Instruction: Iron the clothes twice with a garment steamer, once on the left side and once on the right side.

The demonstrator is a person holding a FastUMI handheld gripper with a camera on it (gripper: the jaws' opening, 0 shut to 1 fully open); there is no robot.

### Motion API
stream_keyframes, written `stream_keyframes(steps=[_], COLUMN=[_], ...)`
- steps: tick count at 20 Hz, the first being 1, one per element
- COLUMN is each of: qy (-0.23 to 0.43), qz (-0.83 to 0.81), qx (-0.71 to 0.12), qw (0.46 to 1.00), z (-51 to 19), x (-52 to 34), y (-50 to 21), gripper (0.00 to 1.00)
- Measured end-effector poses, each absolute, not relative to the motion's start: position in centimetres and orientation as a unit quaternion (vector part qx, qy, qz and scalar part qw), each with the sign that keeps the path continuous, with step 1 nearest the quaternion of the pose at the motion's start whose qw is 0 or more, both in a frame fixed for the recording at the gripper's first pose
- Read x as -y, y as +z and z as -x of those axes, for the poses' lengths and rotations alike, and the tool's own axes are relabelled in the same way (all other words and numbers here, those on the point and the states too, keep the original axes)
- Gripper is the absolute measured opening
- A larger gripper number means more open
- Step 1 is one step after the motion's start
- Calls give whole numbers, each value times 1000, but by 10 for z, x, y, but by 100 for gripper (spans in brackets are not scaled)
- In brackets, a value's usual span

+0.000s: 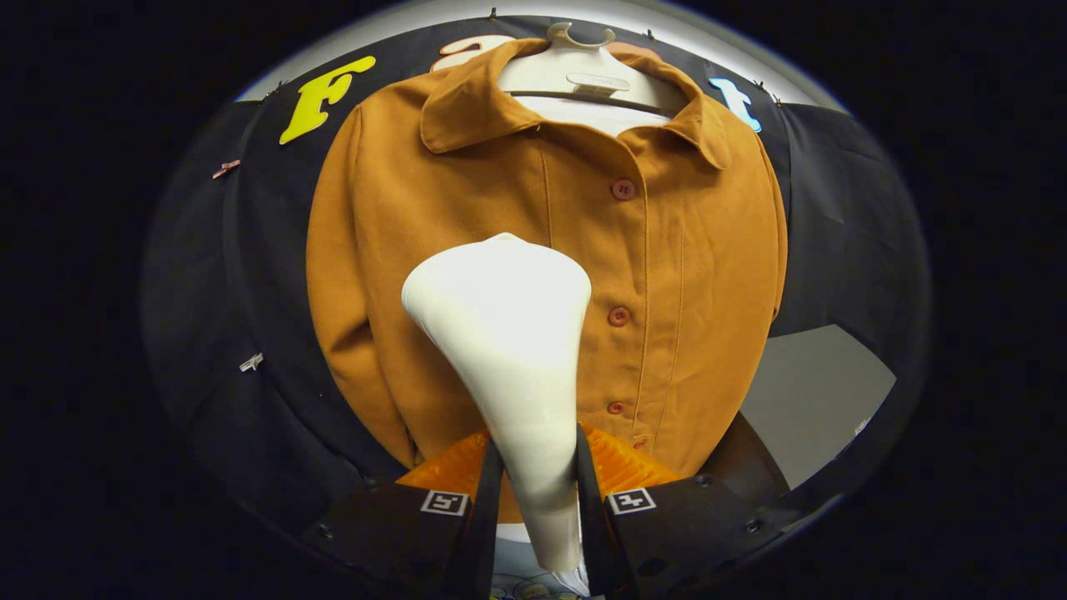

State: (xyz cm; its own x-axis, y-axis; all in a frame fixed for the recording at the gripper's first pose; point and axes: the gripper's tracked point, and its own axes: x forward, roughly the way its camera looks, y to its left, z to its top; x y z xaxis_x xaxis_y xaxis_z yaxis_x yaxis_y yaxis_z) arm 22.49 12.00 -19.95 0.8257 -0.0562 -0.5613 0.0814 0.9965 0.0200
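Note:
An orange-brown buttoned shirt [683, 267] hangs on a white hanger [583, 62] against the booth's black wall, facing me. My gripper [536, 467] is shut on the handle of a white garment steamer [504, 317]. Both fingers [479, 500] press on the handle's sides. The steamer's wide head points up and forward, over the shirt's left half, just left of the button row [618, 316]. I cannot tell whether the head touches the fabric. The steamer hides part of the shirt's lower left front.
The black cloth wall [250, 275] surrounds the shirt on both sides. A grey surface [813, 400] shows at the lower right beyond the shirt's hem. Small clips [251, 362] pin the cloth at the left.

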Motion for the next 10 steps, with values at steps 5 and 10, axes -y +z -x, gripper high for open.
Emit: stream_keyframes(steps=[5, 10], qy=[-33, -34], qz=[-23, -15], qx=[-339, -375], qw=[940, 926], z=[-227, -218], x=[-122, -119], y=[-241, -280], gripper=[46, 46])
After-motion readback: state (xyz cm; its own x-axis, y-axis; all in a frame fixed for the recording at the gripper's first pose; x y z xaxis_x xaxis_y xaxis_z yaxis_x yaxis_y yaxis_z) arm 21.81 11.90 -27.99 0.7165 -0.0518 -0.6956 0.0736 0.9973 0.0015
